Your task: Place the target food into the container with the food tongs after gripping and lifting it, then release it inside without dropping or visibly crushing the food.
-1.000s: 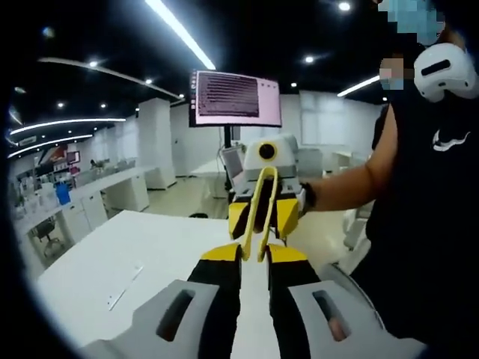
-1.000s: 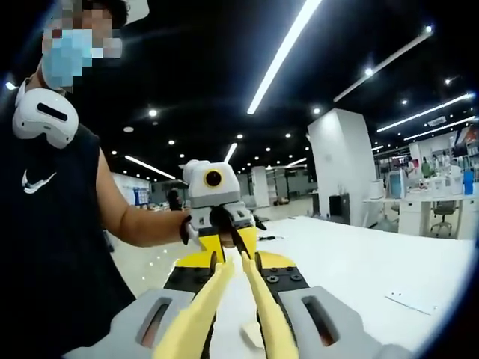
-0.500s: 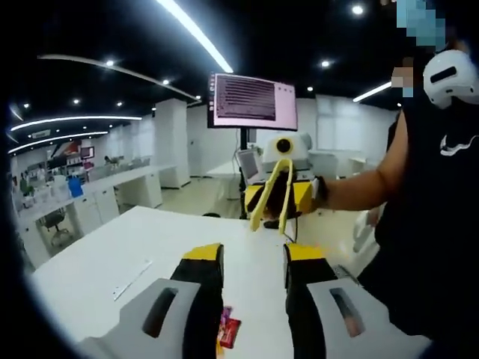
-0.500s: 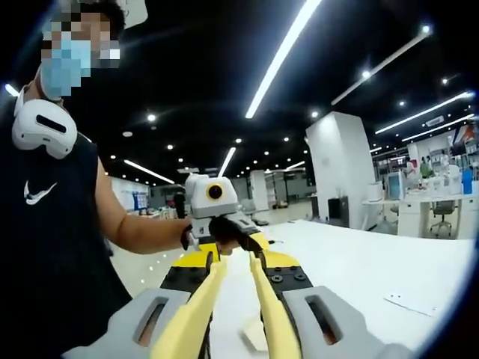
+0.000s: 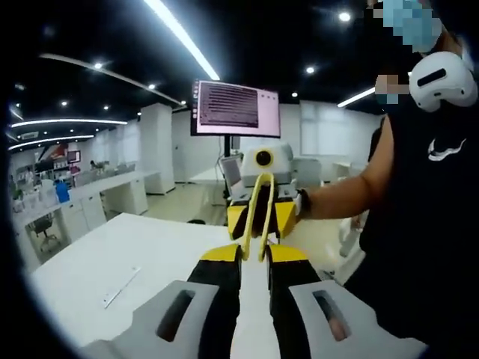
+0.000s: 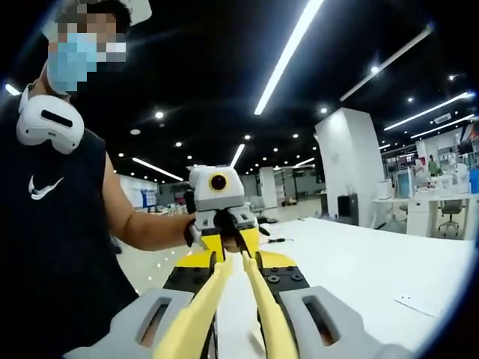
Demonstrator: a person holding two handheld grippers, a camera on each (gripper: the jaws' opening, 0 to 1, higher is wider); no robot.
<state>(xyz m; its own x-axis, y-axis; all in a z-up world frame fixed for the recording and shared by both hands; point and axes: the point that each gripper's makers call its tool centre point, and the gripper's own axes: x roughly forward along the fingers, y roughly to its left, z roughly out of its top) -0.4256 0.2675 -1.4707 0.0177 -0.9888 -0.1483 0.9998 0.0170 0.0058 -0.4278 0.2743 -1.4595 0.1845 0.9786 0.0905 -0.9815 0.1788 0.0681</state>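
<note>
Yellow food tongs (image 6: 200, 308) are held in my right gripper (image 6: 232, 263), which is shut on their arms. The tongs' two tips point forward and stand close together. My left gripper (image 5: 254, 251) has its yellow-tipped jaws drawn together with nothing of its own held. The two grippers face each other in the air above a white table (image 5: 112, 262). In the left gripper view the right gripper (image 5: 260, 221) holds the tongs (image 5: 249, 209) with their tips down at my left jaws' tips. I cannot tell whether they touch. The left gripper (image 6: 223, 236) sits just beyond the tongs' tips.
A person in a dark sleeveless top (image 5: 423, 224) stands at the table's edge holding both grippers. A monitor on a stand (image 5: 236, 109) is behind the table. A flat strip (image 5: 120, 288) and a paper sheet (image 6: 419, 303) lie on the table. Desks line the far walls.
Half a second ago my left jaws stood wide apart and the tongs' tips were spread wider. Now the left jaws are together again and the tongs' tips are narrower. Both views shifted slightly.
</note>
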